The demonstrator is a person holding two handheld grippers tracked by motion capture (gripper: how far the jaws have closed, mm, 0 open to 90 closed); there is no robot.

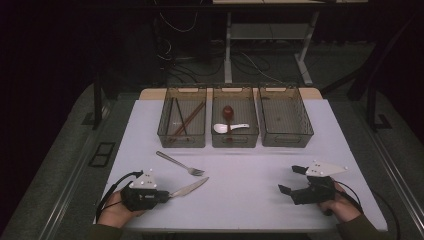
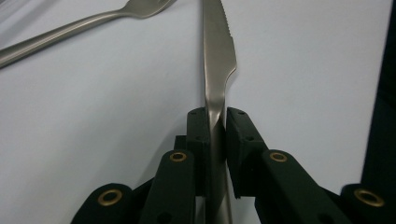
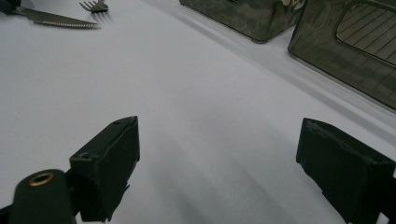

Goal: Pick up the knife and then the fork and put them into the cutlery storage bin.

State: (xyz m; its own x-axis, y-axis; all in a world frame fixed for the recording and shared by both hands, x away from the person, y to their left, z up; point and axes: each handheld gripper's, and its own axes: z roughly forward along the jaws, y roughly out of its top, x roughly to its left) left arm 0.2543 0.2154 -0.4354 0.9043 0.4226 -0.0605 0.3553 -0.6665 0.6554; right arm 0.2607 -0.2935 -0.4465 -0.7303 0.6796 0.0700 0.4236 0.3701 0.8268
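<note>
My left gripper near front-left corner of table: jaws clamped on knife handle, blade flat on surface, pointing toward centre; grip at handle end probably to keep blade clear for lifting. Fork just beyond knife, apart. Three bins along far edge: chopsticks left, spoons middle. My right gripper near front-right corner: jaws spread wide, holding nothing, idle.

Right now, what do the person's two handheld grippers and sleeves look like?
Both are black handheld tools. The left gripper and right gripper each carry a pale grey three-cornered plate with small dark dots on top. Their blocky black fingers have flat inner faces, and brass-coloured rings mark the joints. A black cable trails from each. The sleeves look dark olive green.
</note>
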